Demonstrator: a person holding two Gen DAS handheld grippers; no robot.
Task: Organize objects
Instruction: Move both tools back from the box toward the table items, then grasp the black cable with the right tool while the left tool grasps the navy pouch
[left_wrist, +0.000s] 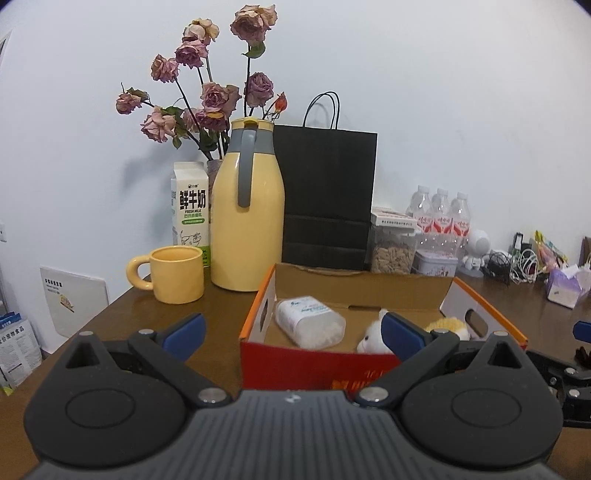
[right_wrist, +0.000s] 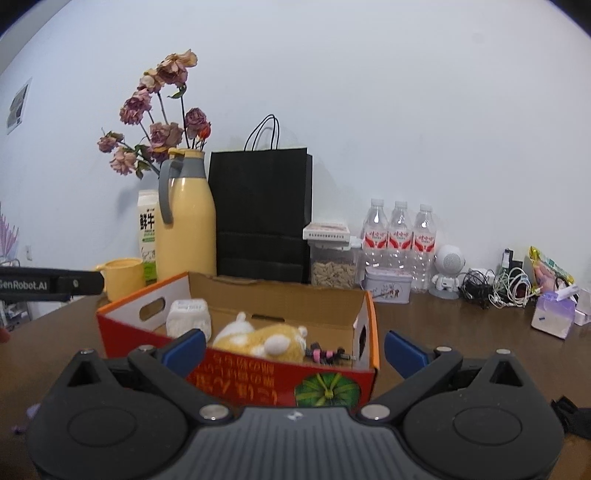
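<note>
An open red and orange cardboard box (left_wrist: 317, 363) (right_wrist: 258, 380) stands on the brown table. Inside lie a white plastic container (left_wrist: 310, 321) (right_wrist: 189, 317), a yellow and white plush toy (right_wrist: 258, 338) (left_wrist: 373, 334), and a small pink and black item (right_wrist: 327, 354) at the right end. My left gripper (left_wrist: 291, 332) is open and empty, just in front of the box. My right gripper (right_wrist: 295, 349) is open and empty, in front of the box's right half. The left gripper's body (right_wrist: 51, 282) shows at the left edge of the right wrist view.
Behind the box stand a yellow mug (left_wrist: 173, 275), a yellow thermos jug (left_wrist: 247, 210), a milk carton (left_wrist: 190, 214), dried roses, a black paper bag (left_wrist: 327, 195), a seed jar (right_wrist: 332, 264), a tin (right_wrist: 388, 286), three water bottles (right_wrist: 400, 240), cables (right_wrist: 495, 286) and tissues (right_wrist: 554, 314).
</note>
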